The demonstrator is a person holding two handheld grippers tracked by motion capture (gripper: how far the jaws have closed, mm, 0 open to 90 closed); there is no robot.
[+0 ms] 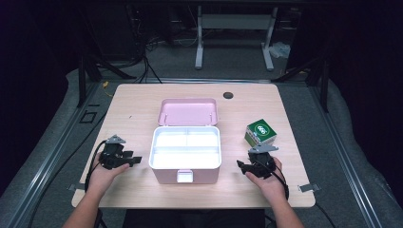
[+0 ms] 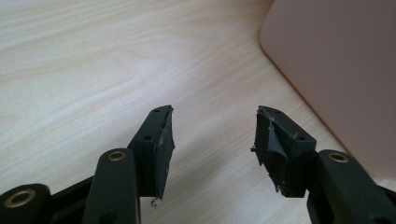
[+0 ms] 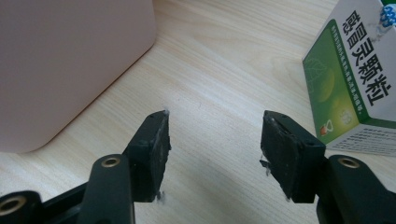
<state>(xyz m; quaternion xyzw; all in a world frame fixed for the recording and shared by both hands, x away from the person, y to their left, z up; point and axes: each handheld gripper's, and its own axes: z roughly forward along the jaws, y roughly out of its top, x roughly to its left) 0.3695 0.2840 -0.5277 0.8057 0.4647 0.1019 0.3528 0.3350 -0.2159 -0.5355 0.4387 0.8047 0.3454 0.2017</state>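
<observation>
Nearest to us are our own two hands at the near edge of the surface [image 1: 138, 97], one on either side of the pink case [image 1: 185, 161]. Our left tongs [image 1: 135, 160] rest just left of the case with the jaws standing wide and nothing between them; in the left gripper view only bare wood lies past the pads [image 2: 163, 140], and the case wall [image 2: 336, 70] sits off to one side. Our right tongs [image 1: 241, 165] are also parted, a little less so, and hold nothing.

We judge that we are at the start: the case stands open, its lid [image 1: 188, 112] tipped back, its white tray [image 1: 186, 145] bare. The green and white carton [image 1: 260, 132] stands on the surface just beyond our right tongs, apart from them and near the case's right side. In the right gripper view the carton [image 3: 359, 84] lies off the line of the jaws.

Next we would likely swing the right tongs toward the carton, line the jaws across two opposite faces, and close. The carton looks light and could slide or tip if nudged first.
</observation>
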